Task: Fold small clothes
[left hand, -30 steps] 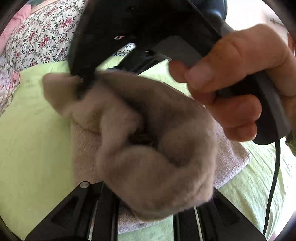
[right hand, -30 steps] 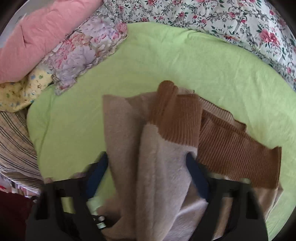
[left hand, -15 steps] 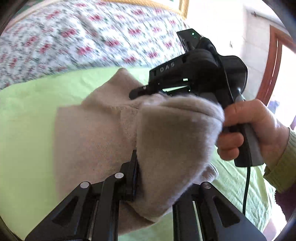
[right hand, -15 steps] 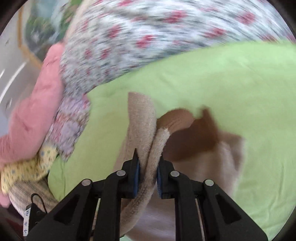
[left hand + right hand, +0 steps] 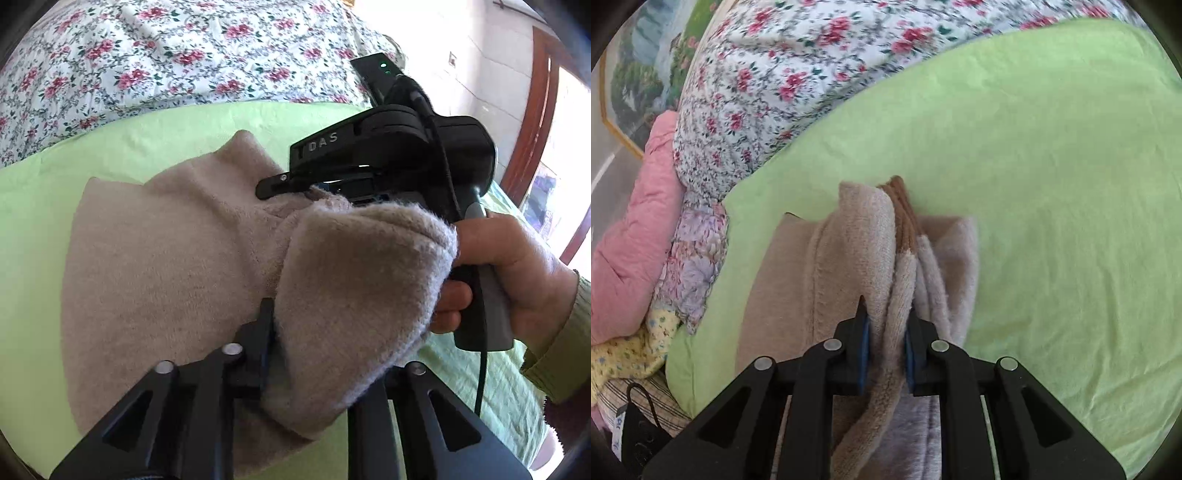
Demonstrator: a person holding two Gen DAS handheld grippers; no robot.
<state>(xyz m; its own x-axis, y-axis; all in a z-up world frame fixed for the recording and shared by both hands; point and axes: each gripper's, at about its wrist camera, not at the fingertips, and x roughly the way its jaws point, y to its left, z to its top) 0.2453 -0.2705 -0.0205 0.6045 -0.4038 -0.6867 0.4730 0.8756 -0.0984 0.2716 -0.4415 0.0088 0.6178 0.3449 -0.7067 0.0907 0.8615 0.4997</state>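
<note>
Green-sheeted bed (image 5: 1052,184) carries a fuzzy beige garment with brown ribbed cuff (image 5: 849,258); both grippers, left gripper (image 5: 314,354) just loosening, right gripper (image 5: 886,332) pinching narrowly, should lower its doubled fold flat together beside the floral quilt (image 5: 783,74).

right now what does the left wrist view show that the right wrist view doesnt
Only the left wrist view shows the right claw from outside, the hand gripping its handle and a wooden door frame. Only the right wrist view shows the garment's brown ribbed cuff, a pink cushion and a framed picture. Both show the beige fleece garment, green sheet and floral quilt.
</note>
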